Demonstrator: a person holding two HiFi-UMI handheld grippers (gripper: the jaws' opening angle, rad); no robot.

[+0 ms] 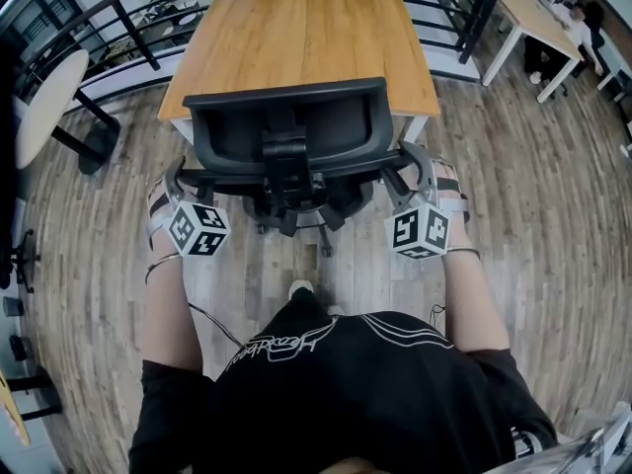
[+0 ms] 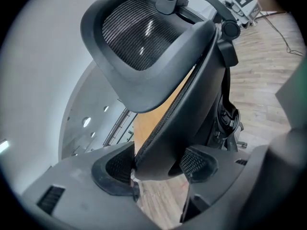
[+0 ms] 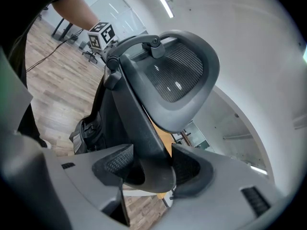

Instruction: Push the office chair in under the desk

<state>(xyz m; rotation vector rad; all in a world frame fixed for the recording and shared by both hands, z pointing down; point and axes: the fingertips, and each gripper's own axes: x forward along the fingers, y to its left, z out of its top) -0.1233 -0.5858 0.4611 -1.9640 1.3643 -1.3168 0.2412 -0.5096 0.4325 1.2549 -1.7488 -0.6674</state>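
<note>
**A:** Which step is this?

**B:** The push itself, I'd judge. The left gripper (image 2: 158, 166) has its jaws closed on the left edge of the backrest (image 1: 286, 117). The right gripper (image 3: 152, 169) clamps the right edge the same way. On each, only the rim's thickness sits between the pads.

**A:** And where is the chair (image 1: 286, 141)?

**B:** Right in front of the counter (image 1: 306, 28), centred on its near edge, with its back to the person. In the head view the backrest's top overlaps that edge. The base (image 1: 296, 210) stands on the floor (image 1: 553, 265) on the person's side, so I'd say it isn't fully in.

**A:** What does the next move call for?

**B:** An even, straight shove from both sides, so the chair rolls in and doesn't swivel. I can't tell whether anything would catch under the counter.
</note>
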